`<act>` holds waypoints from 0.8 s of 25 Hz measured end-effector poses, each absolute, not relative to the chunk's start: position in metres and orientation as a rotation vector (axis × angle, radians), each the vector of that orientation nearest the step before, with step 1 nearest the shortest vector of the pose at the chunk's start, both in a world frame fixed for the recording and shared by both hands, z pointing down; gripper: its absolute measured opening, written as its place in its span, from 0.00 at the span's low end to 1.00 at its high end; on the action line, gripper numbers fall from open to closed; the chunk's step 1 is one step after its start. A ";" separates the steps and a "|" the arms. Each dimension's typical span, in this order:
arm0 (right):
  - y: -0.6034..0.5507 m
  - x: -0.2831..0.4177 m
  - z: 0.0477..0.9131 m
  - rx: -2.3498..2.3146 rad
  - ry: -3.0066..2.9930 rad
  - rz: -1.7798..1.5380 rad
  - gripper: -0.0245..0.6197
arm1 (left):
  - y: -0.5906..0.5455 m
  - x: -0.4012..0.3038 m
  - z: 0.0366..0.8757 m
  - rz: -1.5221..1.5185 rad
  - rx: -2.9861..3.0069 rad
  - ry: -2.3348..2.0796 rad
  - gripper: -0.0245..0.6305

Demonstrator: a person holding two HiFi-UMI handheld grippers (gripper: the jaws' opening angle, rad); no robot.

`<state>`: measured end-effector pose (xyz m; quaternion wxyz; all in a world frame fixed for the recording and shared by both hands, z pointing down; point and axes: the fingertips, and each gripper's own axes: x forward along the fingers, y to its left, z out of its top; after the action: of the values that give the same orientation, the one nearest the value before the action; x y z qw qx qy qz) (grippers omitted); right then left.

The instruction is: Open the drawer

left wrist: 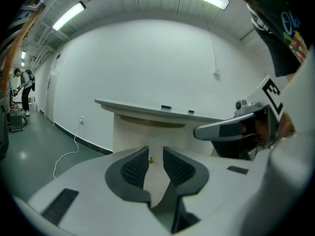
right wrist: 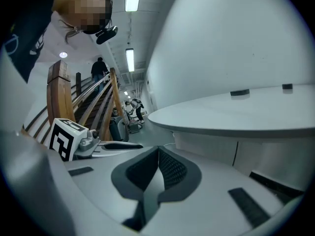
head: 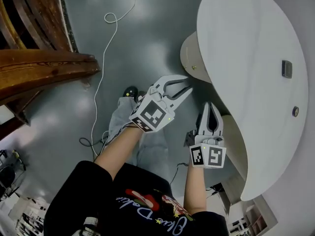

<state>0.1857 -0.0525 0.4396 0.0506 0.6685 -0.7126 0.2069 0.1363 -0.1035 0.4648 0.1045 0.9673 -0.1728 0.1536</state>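
Drawer knob (left wrist: 150, 159) ahead of left claw (left wrist: 155, 148), parted, empty | right claw (right wrist: 158, 148) closed

I am holding my white left gripper (head: 188, 85) and right gripper (head: 210, 104), both carrying black-and-white square markers (head: 153, 114), above the grey floor (head: 147, 33).

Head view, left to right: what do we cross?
Order: wooden rail → white cable → left gripper, jaws apart → right gripper, jaws together → white tabletop → dark plate on it.
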 end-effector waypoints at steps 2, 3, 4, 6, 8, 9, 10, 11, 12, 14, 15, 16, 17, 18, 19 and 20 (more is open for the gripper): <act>-0.057 0.188 0.450 2.055 -2.147 0.635 0.04 | -0.110 0.144 0.479 0.458 2.861 -0.499 0.16; -0.057 0.188 0.455 2.057 -2.137 0.638 0.04 | -0.113 0.147 0.486 0.456 2.861 -0.498 0.16; -0.056 0.188 0.460 2.055 -2.128 0.644 0.04 | -0.115 0.151 0.493 0.452 2.858 -0.498 0.17; -0.052 0.190 0.470 2.052 -2.110 0.658 0.04 | -0.120 0.158 0.505 0.438 2.849 -0.499 0.17; -0.050 0.192 0.477 2.052 -2.096 0.668 0.04 | -0.123 0.165 0.515 0.431 2.849 -0.495 0.17; -0.049 0.193 0.479 2.055 -2.090 0.670 0.04 | -0.124 0.169 0.519 0.434 2.853 -0.491 0.17; -0.048 0.195 0.480 2.060 -2.086 0.669 0.04 | -0.125 0.171 0.523 0.440 2.857 -0.489 0.17; -0.048 0.196 0.481 2.065 -2.083 0.666 0.04 | -0.125 0.174 0.527 0.447 2.859 -0.491 0.17; -0.048 0.197 0.482 2.070 -2.081 0.663 0.04 | -0.126 0.176 0.532 0.455 2.858 -0.493 0.18; -0.049 0.198 0.482 2.076 -2.081 0.655 0.04 | -0.127 0.180 0.540 0.463 2.847 -0.496 0.19; -0.049 0.198 0.482 2.079 -2.082 0.652 0.04 | -0.127 0.182 0.544 0.466 2.844 -0.495 0.20; -0.050 0.198 0.482 2.082 -2.083 0.651 0.04 | -0.127 0.185 0.547 0.473 2.846 -0.491 0.20; -0.050 0.198 0.482 2.086 -2.084 0.651 0.04 | -0.128 0.189 0.549 0.483 2.851 -0.486 0.21; -0.051 0.198 0.481 2.090 -2.085 0.652 0.04 | -0.129 0.192 0.552 0.493 2.855 -0.483 0.22; -0.051 0.198 0.481 2.093 -2.084 0.654 0.04 | -0.130 0.195 0.555 0.501 2.856 -0.484 0.22; -0.051 0.199 0.481 2.097 -2.083 0.656 0.04 | -0.132 0.198 0.557 0.507 2.855 -0.490 0.23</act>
<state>0.1988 -0.0506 0.4806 0.0568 0.6915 -0.6869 0.2164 0.1984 -0.1317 0.5570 0.1004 0.9659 -0.1658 0.1716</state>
